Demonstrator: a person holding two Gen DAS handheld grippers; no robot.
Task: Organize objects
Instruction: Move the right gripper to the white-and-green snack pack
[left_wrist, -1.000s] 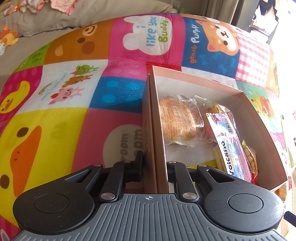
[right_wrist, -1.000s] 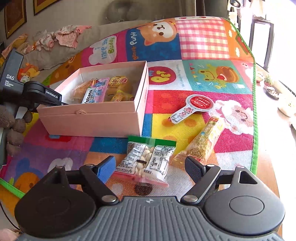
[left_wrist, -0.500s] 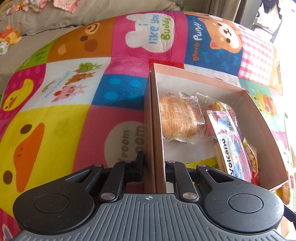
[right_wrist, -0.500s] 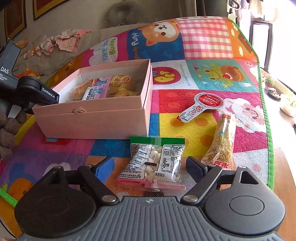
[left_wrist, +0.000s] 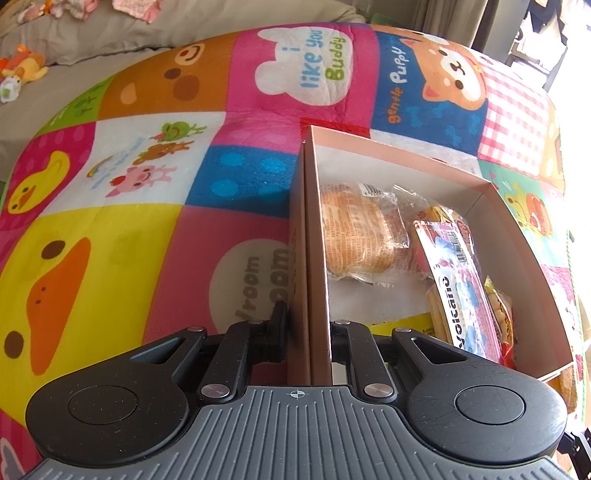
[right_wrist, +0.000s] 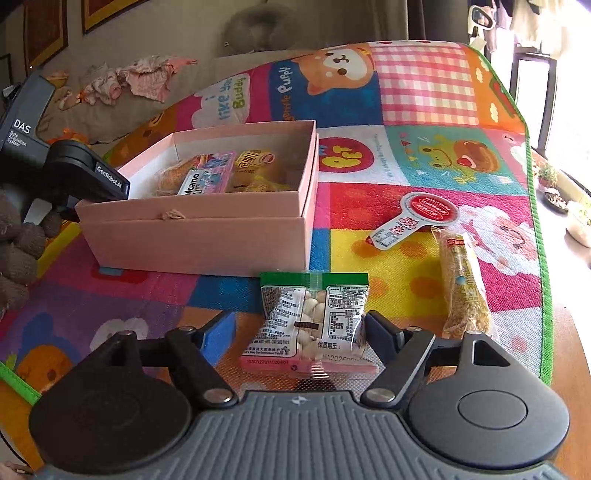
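A pink cardboard box (right_wrist: 207, 236) sits on a colourful play mat and holds several snack packets (left_wrist: 362, 236). My left gripper (left_wrist: 308, 325) is shut on the box's left wall (left_wrist: 310, 258), one finger outside and one inside. My right gripper (right_wrist: 301, 332) is open around a clear packet of white nuts with a green top (right_wrist: 314, 317) that lies on the mat in front of the box. A long yellow snack bar (right_wrist: 465, 288) and a red and white spoon-shaped packet (right_wrist: 413, 218) lie to the right of it.
The play mat (right_wrist: 424, 103) ends at a green border (right_wrist: 539, 258) on the right, with a wooden surface beyond. A grey sofa with clothes and toys (right_wrist: 129, 81) stands behind. The left gripper's body (right_wrist: 74, 173) shows at the box's left end.
My right gripper has moved forward and right, so the nut packet now lies between its fingers. The left gripper keeps its hold on the box wall.
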